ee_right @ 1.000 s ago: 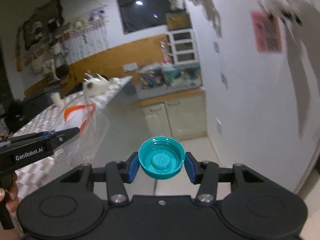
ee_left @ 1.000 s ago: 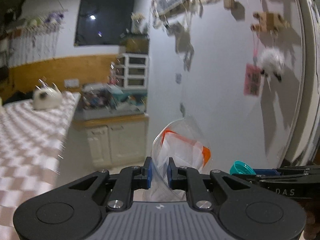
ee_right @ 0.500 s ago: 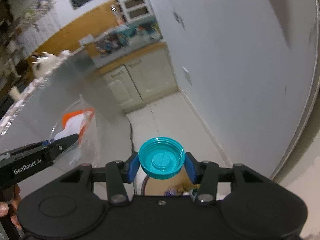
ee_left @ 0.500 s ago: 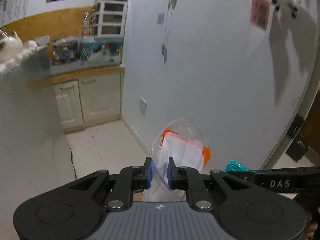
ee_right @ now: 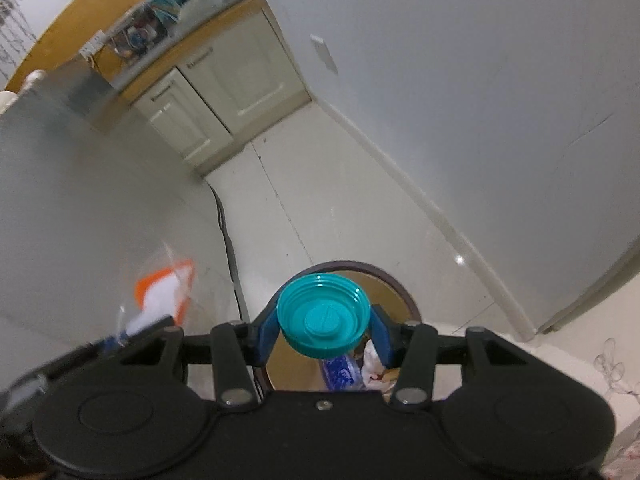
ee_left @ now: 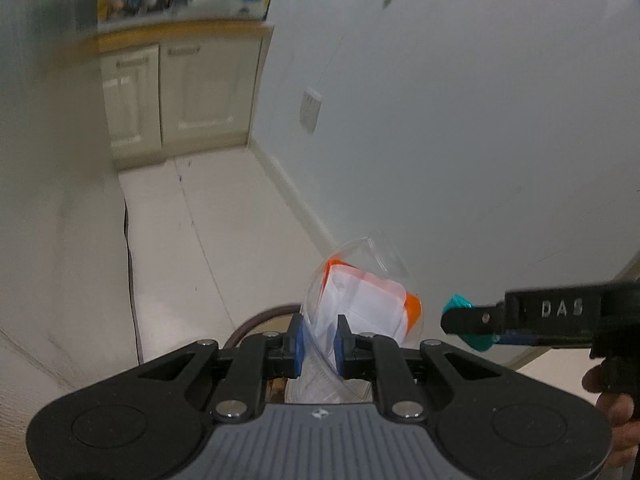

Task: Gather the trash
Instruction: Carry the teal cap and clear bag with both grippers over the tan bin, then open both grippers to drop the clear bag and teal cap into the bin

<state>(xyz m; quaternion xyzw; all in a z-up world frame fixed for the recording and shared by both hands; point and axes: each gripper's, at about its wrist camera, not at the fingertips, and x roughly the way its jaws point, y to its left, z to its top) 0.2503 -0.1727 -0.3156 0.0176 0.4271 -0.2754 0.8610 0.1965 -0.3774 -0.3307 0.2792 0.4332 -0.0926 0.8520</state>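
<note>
Sideways, teal lid faces camera — hollow side up, gripper-held.

A pale tiled floor meets a plain white wall that carries one wall socket. Cream cabinet doors stand at the far end under a wood-edged desk holding blurred clutter. A dark cable runs along the floor.

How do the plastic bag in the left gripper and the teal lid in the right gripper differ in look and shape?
The plastic bag is clear, crumpled and soft, with orange and white inside; the teal lid is opaque, round and rigid. The bag is pinched thin; the lid is held by its rim between wider jaws. Both are above the bin.
</note>
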